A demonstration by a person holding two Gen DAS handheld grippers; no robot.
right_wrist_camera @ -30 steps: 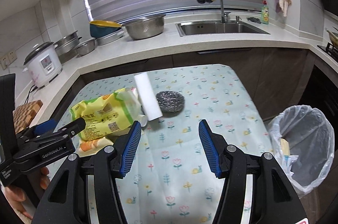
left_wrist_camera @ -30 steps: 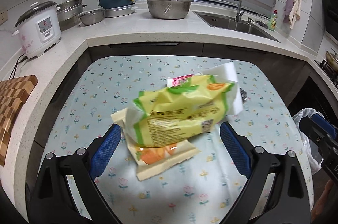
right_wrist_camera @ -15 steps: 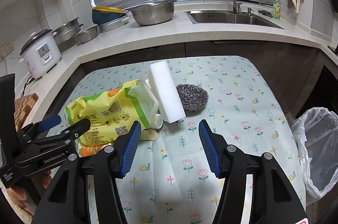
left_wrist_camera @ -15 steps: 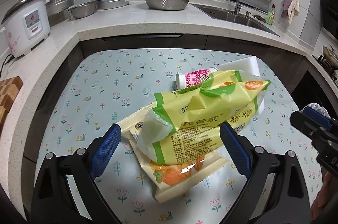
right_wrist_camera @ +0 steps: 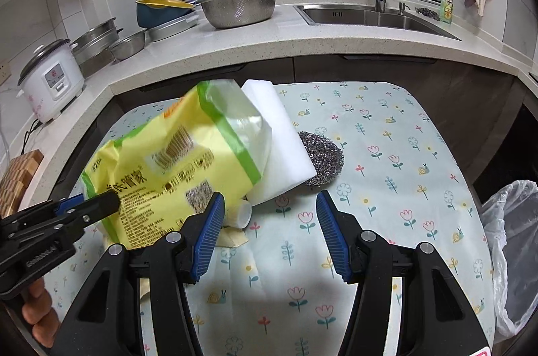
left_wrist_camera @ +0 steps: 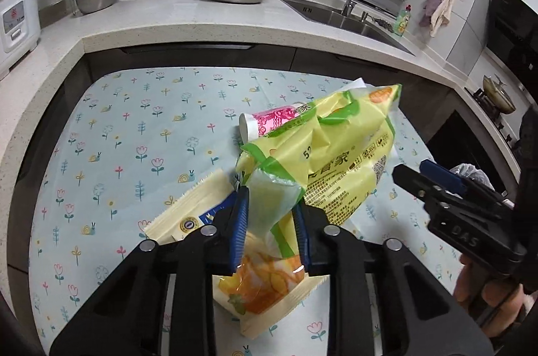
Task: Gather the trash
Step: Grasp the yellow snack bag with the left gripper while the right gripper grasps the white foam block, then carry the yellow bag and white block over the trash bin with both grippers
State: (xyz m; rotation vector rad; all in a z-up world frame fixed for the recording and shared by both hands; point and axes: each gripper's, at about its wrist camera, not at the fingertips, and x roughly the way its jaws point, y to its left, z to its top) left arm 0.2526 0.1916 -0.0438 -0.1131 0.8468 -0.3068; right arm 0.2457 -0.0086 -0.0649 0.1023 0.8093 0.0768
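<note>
Left gripper (left_wrist_camera: 270,228) clamped on one end of the yellow snack bag (left_wrist_camera: 336,154), lifted off the desk (left_wrist_camera: 134,120) near its left edge; right gripper (right_wrist_camera: 269,235) spread apart, empty, hovering over the desk's near edge. Long axis of bag running from the jaws up and away toward the far right corner, free end highest. Risk: thin film slipping from a pinch so close to the end, or the swinging body dragging the cream wrapper (left_wrist_camera: 188,214), pink cup (left_wrist_camera: 269,124) or white sponge (right_wrist_camera: 279,141) off the desk. Bin liner (right_wrist_camera: 507,255) beyond the right edge.
</note>
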